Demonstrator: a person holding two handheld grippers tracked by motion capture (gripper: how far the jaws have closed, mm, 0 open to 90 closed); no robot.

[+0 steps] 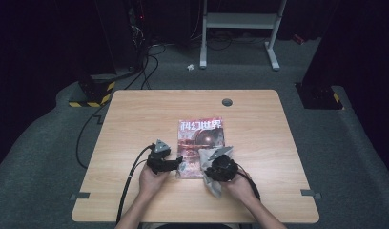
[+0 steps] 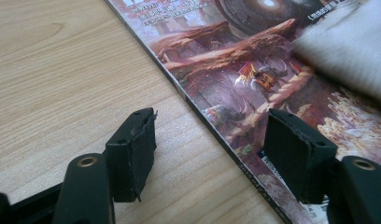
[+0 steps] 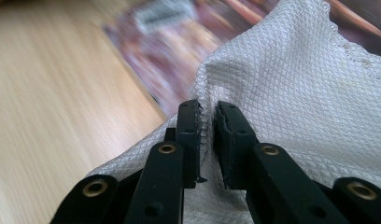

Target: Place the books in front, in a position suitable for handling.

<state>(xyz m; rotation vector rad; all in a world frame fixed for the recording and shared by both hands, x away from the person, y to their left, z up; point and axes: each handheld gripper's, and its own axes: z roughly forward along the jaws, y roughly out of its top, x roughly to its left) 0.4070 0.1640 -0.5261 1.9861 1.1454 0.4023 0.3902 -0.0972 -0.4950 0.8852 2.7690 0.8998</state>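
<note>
Right gripper [image 3: 207,121] pinches a fold of white cloth [image 3: 291,107] between its jaws, over the magazine [image 1: 200,143] on the bench [image 1: 135,119]. Left gripper [image 2: 209,149], jaws spread, straddles the magazine's edge.

Magazine [image 3: 179,37] blurred in right gripper view; cloth [image 2: 347,51] cut off by frame edge.

Light wood desk [image 1: 135,124], one magazine on it

The magazine [image 1: 197,138] lies flat around the middle, nearer the front edge, with a white cloth [image 1: 208,160] draped over its front right corner and spilling onto the wood.
</note>
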